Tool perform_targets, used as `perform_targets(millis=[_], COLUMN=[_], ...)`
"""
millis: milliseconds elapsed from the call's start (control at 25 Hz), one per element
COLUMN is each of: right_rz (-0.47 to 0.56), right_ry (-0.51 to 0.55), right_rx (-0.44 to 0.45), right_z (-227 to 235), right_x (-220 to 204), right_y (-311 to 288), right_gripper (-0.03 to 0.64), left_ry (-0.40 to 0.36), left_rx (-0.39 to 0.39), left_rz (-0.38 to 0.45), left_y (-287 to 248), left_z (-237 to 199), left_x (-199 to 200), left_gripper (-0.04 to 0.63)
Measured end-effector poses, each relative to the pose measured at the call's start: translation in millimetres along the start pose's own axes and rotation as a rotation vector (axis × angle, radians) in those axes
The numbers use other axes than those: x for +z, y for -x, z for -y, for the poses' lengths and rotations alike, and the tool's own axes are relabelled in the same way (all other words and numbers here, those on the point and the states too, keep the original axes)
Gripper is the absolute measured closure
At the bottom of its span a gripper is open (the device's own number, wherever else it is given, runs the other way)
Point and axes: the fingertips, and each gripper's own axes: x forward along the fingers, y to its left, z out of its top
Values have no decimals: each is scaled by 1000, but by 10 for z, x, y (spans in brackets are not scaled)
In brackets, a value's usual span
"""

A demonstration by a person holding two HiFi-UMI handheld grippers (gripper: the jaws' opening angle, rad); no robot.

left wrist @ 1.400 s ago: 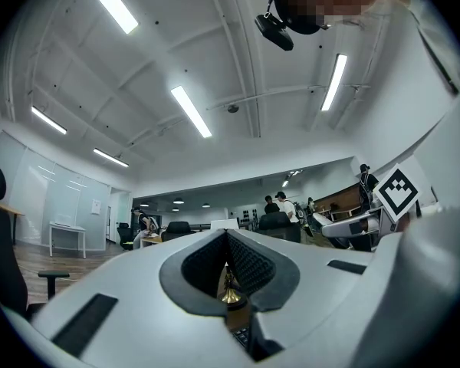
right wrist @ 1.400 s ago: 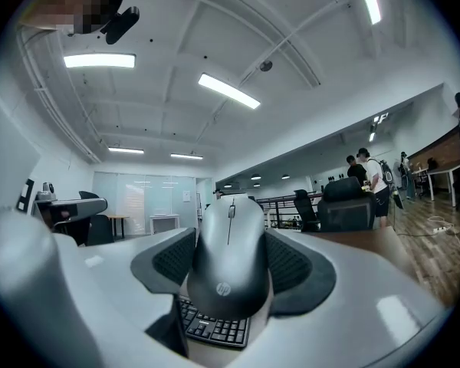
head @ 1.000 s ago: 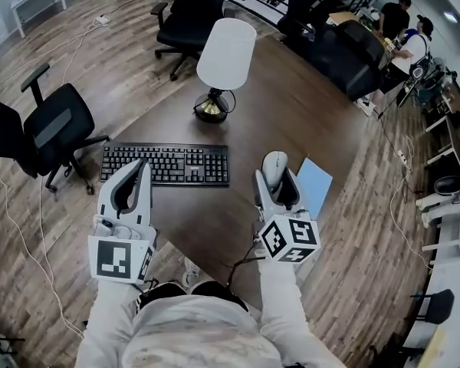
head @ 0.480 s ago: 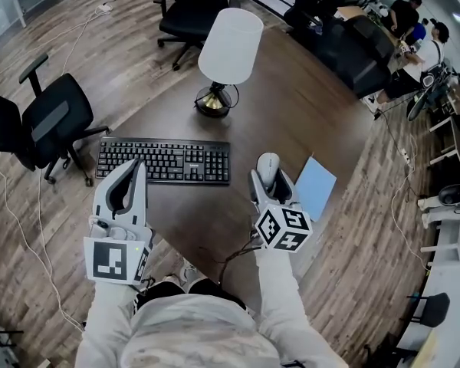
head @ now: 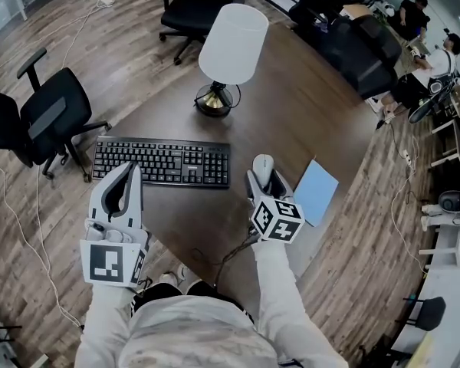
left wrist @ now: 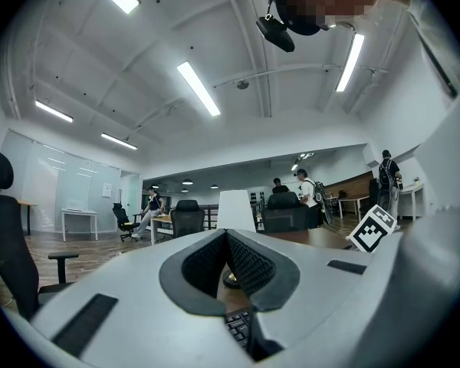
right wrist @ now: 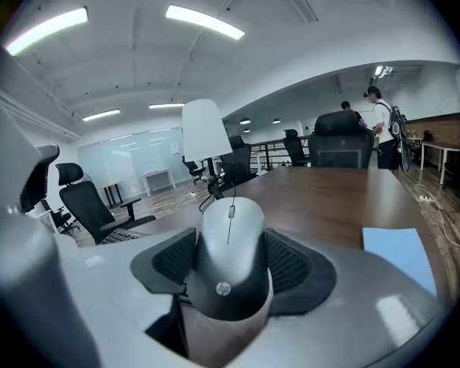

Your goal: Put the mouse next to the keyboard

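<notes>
- We are noting pale off-white sleeves (head: 111, 317) on both arms, with the same fabric over the torso.
- We are seeing the left gripper (head: 129, 169) and the right gripper (head: 264, 176) in smooth light-grey shells.
- Each is carrying a white cube (head: 109, 262) with black square markers.
- The pads (left wrist: 250, 266) are showing black and ribbed.
- A thin dark cable (head: 231, 254) is hanging below the right gripper.

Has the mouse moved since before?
Yes. The mouse, clamped in the right gripper, has shifted left, toward the keyboard and away from the blue pad.
</notes>
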Motion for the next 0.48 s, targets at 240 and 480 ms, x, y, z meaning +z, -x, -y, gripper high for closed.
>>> perform_targets(millis=[240,480], right_rz=[-70,-133], right_ry=[-16,-18], right_rx=[-21,-41], right_z=[159,274], right_x=[-195,-378], right_y=[-233,-433], right_gripper=[319,319], left_ry=[2,2], left_rx=[11,28], left_rz=[-19,-40], left_y=[-80,-116], left_z=[-28,-80], left_x=[-75,-145], left_gripper=[591,591])
